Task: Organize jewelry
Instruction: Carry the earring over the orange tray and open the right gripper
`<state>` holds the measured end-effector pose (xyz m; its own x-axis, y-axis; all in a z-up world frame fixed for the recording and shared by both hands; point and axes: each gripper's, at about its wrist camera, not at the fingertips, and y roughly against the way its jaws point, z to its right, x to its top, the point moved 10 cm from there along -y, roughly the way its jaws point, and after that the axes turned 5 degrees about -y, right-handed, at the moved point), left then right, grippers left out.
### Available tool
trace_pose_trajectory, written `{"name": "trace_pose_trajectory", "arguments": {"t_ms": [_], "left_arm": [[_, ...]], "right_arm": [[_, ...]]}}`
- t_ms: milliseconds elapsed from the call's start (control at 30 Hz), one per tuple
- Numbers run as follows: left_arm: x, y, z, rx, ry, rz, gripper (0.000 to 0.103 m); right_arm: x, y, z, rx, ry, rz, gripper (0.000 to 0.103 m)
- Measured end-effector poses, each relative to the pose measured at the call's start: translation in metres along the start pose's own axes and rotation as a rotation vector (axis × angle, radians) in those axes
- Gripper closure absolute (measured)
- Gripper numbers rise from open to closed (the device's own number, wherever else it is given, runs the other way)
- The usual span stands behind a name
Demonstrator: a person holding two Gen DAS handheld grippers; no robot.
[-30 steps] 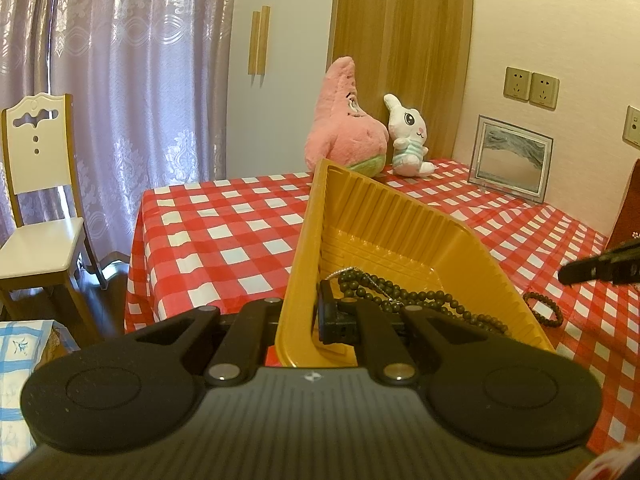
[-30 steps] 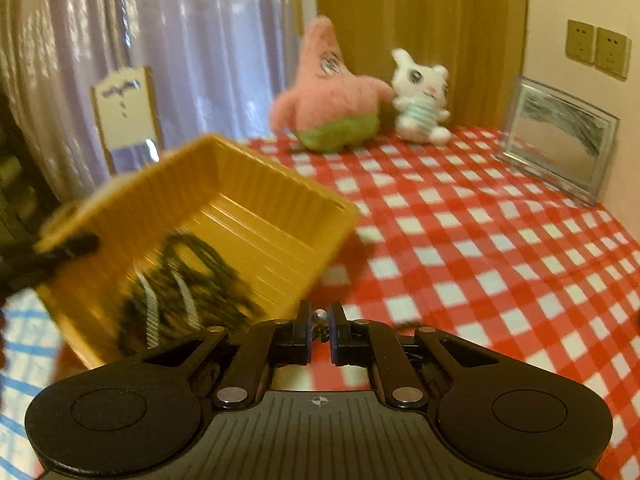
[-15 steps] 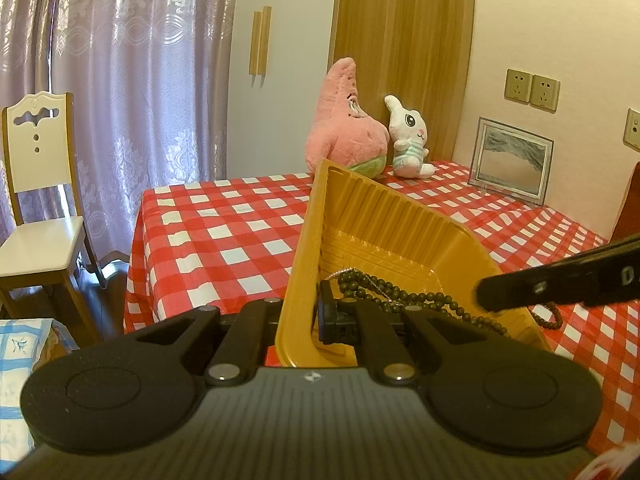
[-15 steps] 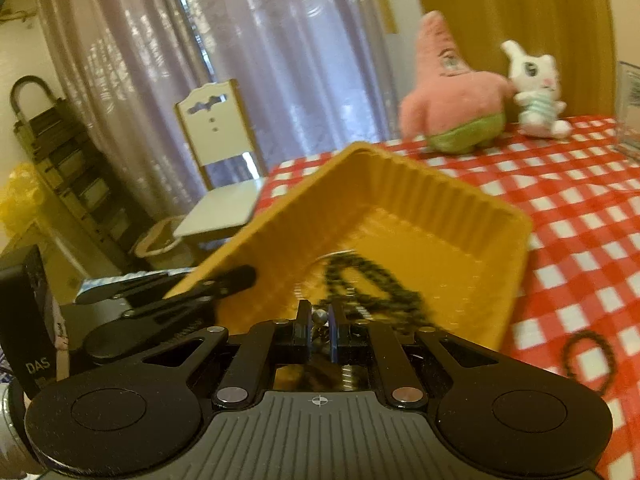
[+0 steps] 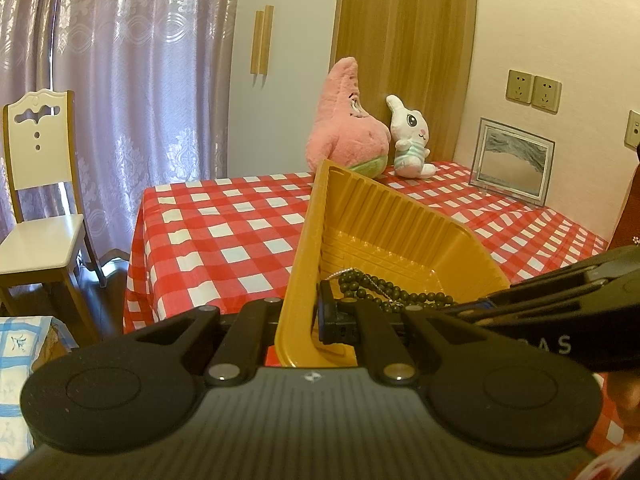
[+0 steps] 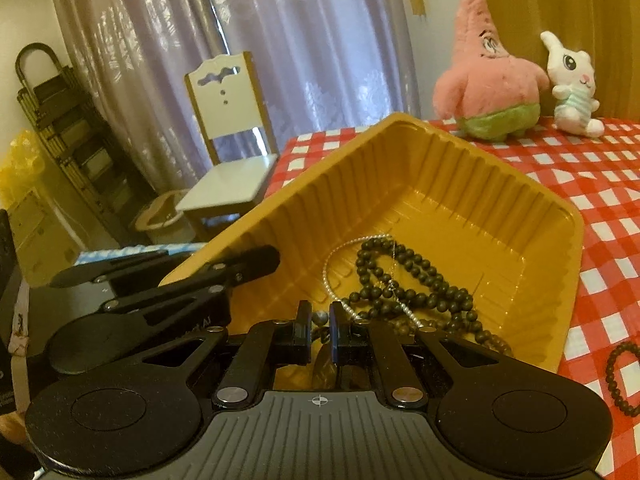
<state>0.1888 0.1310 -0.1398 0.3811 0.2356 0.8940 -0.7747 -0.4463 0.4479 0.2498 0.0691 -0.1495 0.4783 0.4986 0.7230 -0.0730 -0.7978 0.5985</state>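
Note:
A yellow plastic tray point(image 5: 400, 216) point(image 6: 460, 184) is held tilted above the near edge of the red checked table. My left gripper point(image 5: 304, 320) point(image 6: 256, 264) is shut on its near wall, one finger inside and one outside. In the tray lie a dark bead necklace point(image 5: 400, 292) point(image 6: 416, 292) and a thin white pearl strand point(image 6: 332, 276). My right gripper point(image 6: 320, 318) point(image 5: 456, 310) hovers over the tray's near end, shut on a small grey bead point(image 6: 320, 317) of a jewelry piece that hangs dark below the pads. A dark bead bracelet point(image 6: 618, 376) lies on the cloth right of the tray.
A pink starfish plush point(image 5: 348, 128) and a white rabbit plush point(image 5: 408, 140) sit at the table's far edge, and a framed picture point(image 5: 512, 160) leans on the wall. A white chair point(image 5: 36, 200) stands left of the table by the curtain. A folded step ladder point(image 6: 68, 140) stands further left.
My right gripper has swung left from beside the tray to over its near end, carrying the bead, and now reaches in beside my left gripper. The left gripper and tray stayed put.

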Motion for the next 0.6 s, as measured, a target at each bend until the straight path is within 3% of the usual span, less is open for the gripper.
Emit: {"name": "trace_pose_trajectory", "arguments": {"t_ms": [600], "left_arm": [[0.0, 0.0, -0.001, 0.001, 0.002, -0.001, 0.097]], "right_arm": [[0.001, 0.042, 0.021, -0.046, -0.055, 0.045, 0.091]]}}
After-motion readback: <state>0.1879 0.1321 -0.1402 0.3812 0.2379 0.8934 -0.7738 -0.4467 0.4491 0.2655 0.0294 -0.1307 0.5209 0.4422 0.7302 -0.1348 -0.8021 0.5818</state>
